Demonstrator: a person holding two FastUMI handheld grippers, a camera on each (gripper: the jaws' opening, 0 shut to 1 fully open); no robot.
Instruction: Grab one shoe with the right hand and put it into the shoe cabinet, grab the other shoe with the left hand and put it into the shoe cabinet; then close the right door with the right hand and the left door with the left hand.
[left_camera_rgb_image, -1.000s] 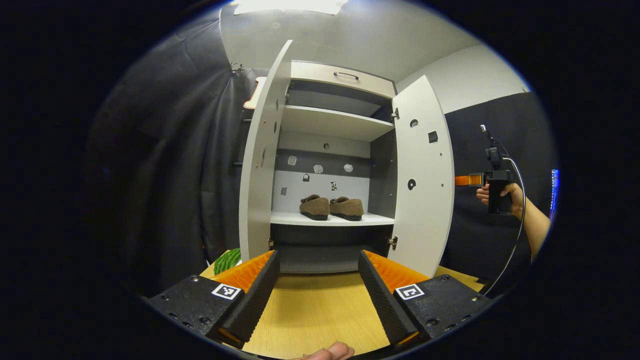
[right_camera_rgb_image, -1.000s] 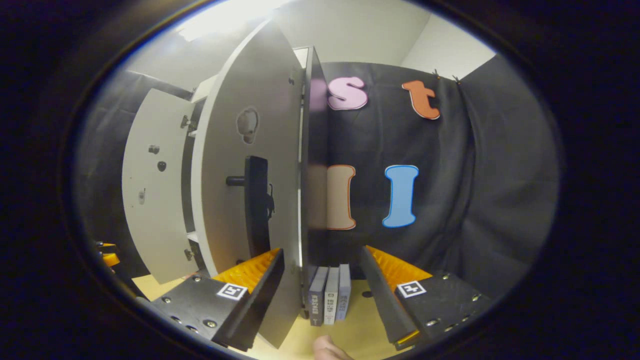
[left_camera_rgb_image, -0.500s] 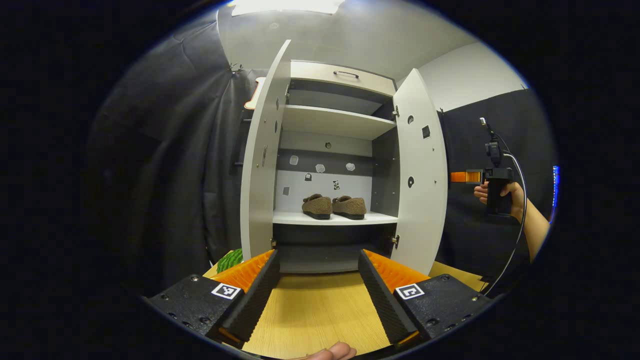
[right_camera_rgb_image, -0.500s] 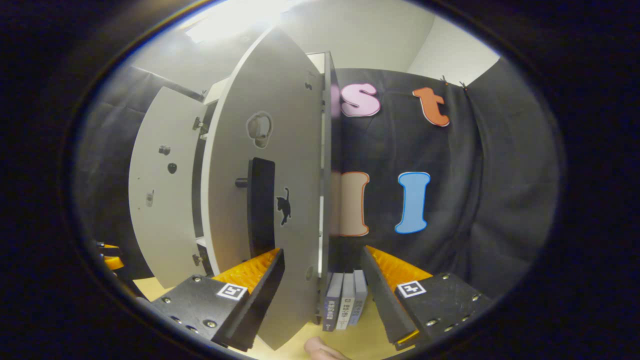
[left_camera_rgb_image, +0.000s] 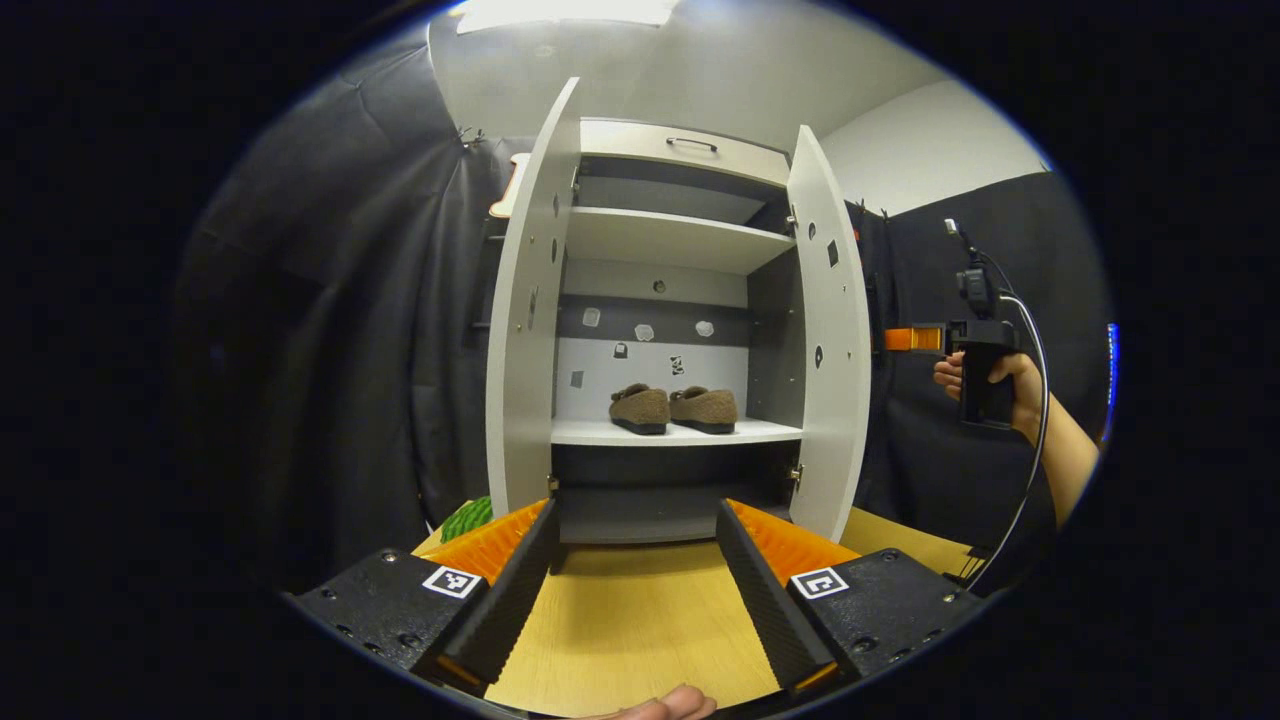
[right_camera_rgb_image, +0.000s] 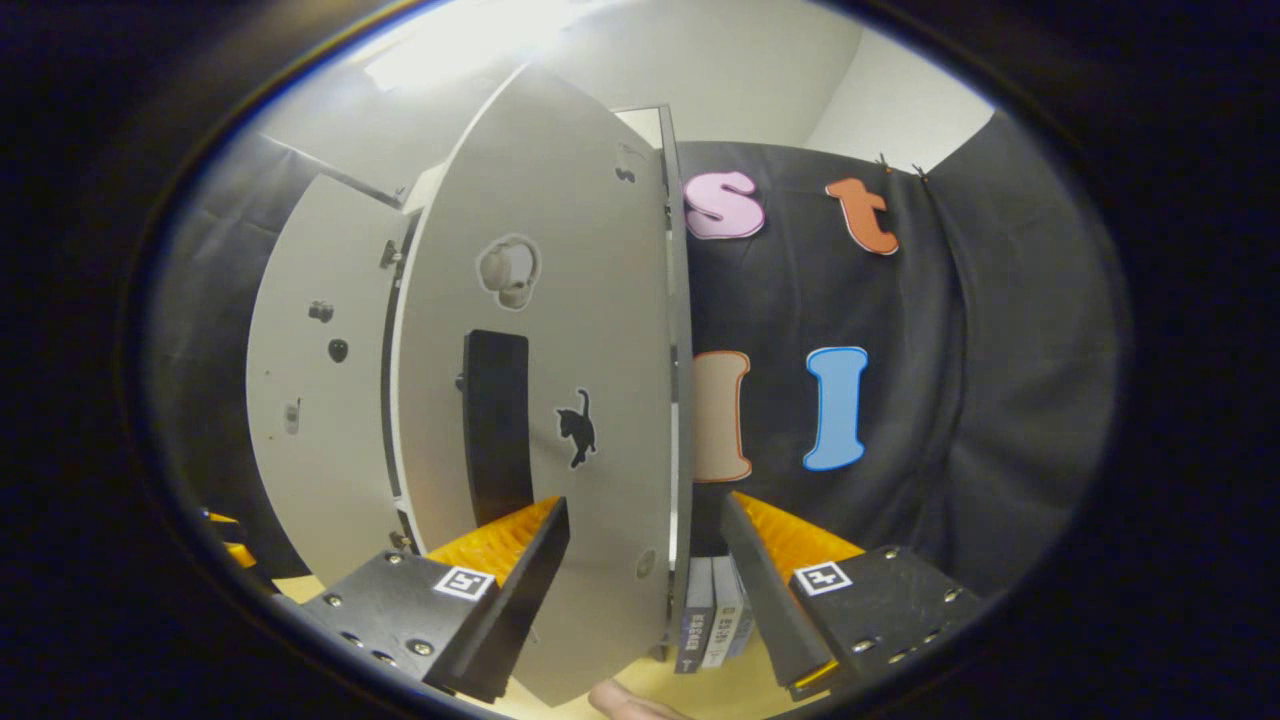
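Note:
Two brown fuzzy shoes (left_camera_rgb_image: 640, 408) (left_camera_rgb_image: 705, 408) stand side by side on the white cabinet's middle shelf (left_camera_rgb_image: 675, 432). The left door (left_camera_rgb_image: 525, 320) stands wide open. The right door (left_camera_rgb_image: 830, 350) is partly swung in. My left gripper (left_camera_rgb_image: 635, 590) is open over the wooden table, facing the cabinet. A hand holds my right gripper (left_camera_rgb_image: 910, 340) just beyond the right door. In the right gripper view, that gripper (right_camera_rgb_image: 645, 590) is open, with the right door's outer face (right_camera_rgb_image: 590, 300) and lower edge between its fingers, beside the black handle (right_camera_rgb_image: 497, 430).
The wooden table (left_camera_rgb_image: 630, 620) runs up to the cabinet's base. A green striped object (left_camera_rgb_image: 465, 520) lies by the left door's foot. A few books (right_camera_rgb_image: 715, 620) stand on the table behind the right door. Black cloth walls surround the booth.
The right door has swung further toward the cabinet, with the right gripper following its outer face. The left gripper has barely moved. The shoes stay on the shelf.

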